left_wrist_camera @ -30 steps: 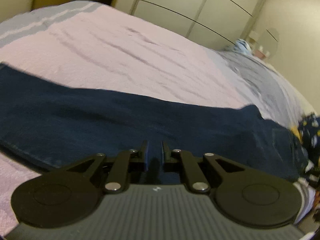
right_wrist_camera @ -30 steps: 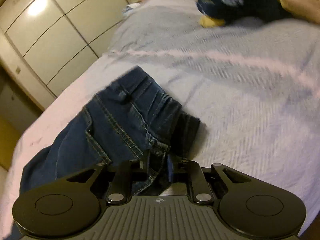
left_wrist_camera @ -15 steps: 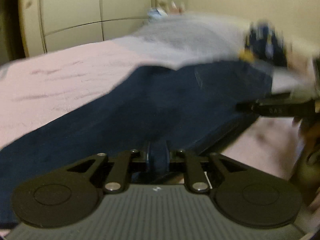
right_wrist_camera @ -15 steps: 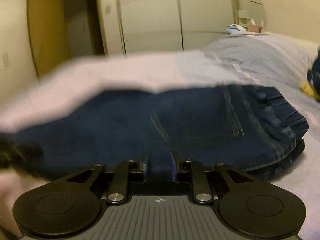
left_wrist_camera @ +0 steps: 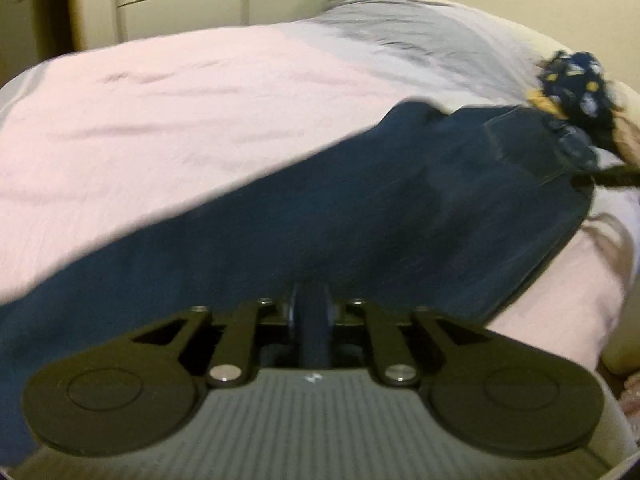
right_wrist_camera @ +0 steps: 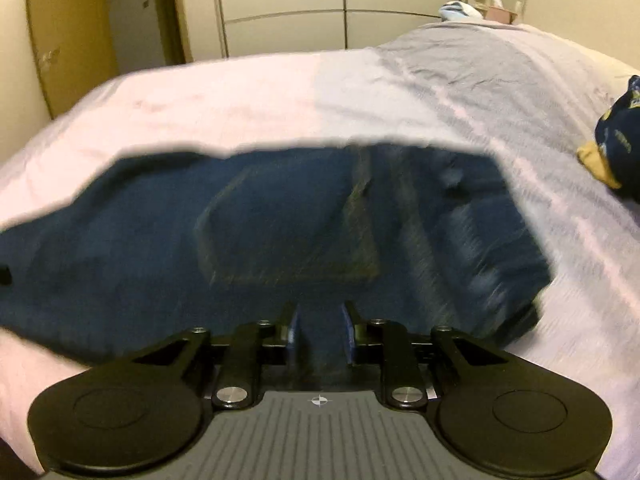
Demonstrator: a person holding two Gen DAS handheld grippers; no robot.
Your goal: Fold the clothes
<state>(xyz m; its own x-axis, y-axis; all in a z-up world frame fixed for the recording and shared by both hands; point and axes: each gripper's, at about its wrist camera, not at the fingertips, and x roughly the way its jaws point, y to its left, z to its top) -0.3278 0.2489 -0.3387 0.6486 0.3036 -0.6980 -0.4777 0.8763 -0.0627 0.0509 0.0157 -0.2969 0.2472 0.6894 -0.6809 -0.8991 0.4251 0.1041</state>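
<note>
Bedding (left_wrist_camera: 168,128), pale pink with a grey band, covers the bed in both views, woven and lightly creased. Dark blue denim jeans (right_wrist_camera: 280,232) lie stretched across it, blurred by motion. Only the right wrist view shows the back pocket's yellow stitched outline and the door (right_wrist_camera: 68,36) beside the cream wardrobe (right_wrist_camera: 280,0); only the left wrist view shows a leg running long toward the lower left, and the other tool's black tip at the right edge. A crumpled navy printed garment (left_wrist_camera: 576,80) sits near the waistband. The left claw (left_wrist_camera: 311,312) is clamped on a denim fold. The right claw (right_wrist_camera: 320,328) is opening, denim between its blue pads (right_wrist_camera: 347,330).
</note>
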